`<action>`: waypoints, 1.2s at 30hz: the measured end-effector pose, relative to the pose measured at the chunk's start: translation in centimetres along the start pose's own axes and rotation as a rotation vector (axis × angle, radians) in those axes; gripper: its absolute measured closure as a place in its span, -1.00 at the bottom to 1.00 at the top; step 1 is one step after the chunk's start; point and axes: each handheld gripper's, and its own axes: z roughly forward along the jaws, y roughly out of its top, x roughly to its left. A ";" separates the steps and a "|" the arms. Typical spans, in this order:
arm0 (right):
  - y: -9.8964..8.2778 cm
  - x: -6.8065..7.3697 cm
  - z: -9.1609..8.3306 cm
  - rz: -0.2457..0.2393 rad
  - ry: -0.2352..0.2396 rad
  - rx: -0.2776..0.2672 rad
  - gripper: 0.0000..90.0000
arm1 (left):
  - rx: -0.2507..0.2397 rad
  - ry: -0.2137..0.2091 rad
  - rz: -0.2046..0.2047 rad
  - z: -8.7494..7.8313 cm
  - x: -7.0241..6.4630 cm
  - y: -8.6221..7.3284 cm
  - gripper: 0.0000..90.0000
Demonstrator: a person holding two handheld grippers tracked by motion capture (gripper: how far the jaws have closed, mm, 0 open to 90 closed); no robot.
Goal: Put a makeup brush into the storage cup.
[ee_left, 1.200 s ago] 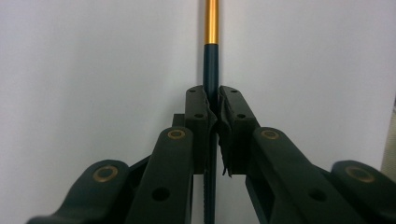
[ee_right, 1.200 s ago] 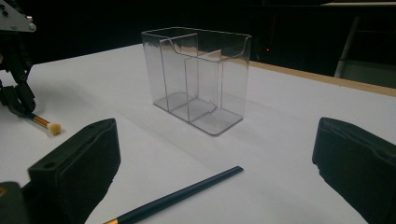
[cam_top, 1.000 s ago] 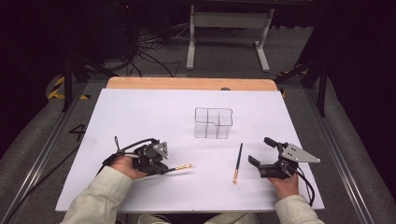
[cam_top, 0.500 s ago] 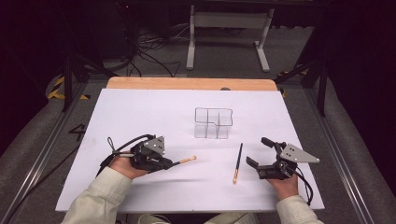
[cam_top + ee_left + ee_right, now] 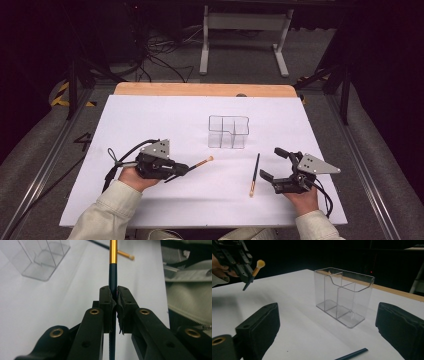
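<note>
White sheeting covers the table (image 5: 150,120), with a wooden strip along its far edge and dark floor and cables beyond. Near the middle stands a clear organiser (image 5: 228,132), upright, split into compartments, all of which look empty from the right gripper view (image 5: 343,298).

I have the left gripper (image 5: 186,168) clamped on a makeup brush (image 5: 200,163): in the left gripper view the pads (image 5: 108,300) pinch the dark handle, with the gold ferrule (image 5: 113,251) running on past them. From above, the brush points toward the organiser, bristle tip forward, and in the right gripper view its tuft (image 5: 260,264) appears to be off the sheet, though I cannot be sure how high.

The right gripper (image 5: 272,162) has its jaws spread wide with nothing between them; it sits just beside a second brush (image 5: 255,174) that lies flat on the sheet, near the organiser's front but apart from it.

I judge that I am in the carry step: first brush picked up, not yet delivered. Next I need to lift the left gripper, tip the brush toward upright, bring it over one compartment and lower it in before letting go, so it does not knock the thin walls. After that, the right gripper can close on the brush lying by it.
</note>
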 end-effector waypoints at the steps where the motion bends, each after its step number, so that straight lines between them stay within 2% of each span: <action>1: 0.0 0.0 0.0 0.000 0.000 0.000 -0.85 | 0.000 0.000 0.000 0.0 0.0 0.0 0.84; 2: 0.1 0.1 0.0 -0.002 0.004 -0.003 -0.85 | -0.033 -0.004 -0.006 -0.1 0.0 0.0 0.84; 7: 0.9 1.0 0.4 -0.002 0.043 -0.020 -0.84 | -0.125 -0.012 -0.003 -0.3 -0.2 0.0 0.84; 14: 1.4 1.9 1.1 0.004 0.086 -0.048 -0.84 | -0.222 -0.021 0.007 -0.4 -0.4 0.1 0.84; 15: 1.5 2.0 1.2 0.005 0.087 -0.051 -0.84 | -0.222 -0.021 0.007 -0.4 -0.4 0.1 0.84; 16: 1.5 2.1 1.2 0.005 0.089 -0.054 -0.84 | -0.257 -0.029 0.007 -0.4 -0.4 0.0 0.84; 23: 2.0 2.5 1.7 -0.003 0.106 -0.044 -0.84 | -0.323 -0.028 -0.004 0.1 -0.3 -0.3 0.84; 25: 2.2 2.8 1.9 -0.004 0.119 -0.042 -0.83 | -0.342 -0.020 0.004 0.3 -0.4 -0.4 0.84; 36: 3.0 4.0 3.3 -0.008 0.177 -0.037 -0.78 | -0.374 0.000 0.044 1.6 -0.9 0.0 0.84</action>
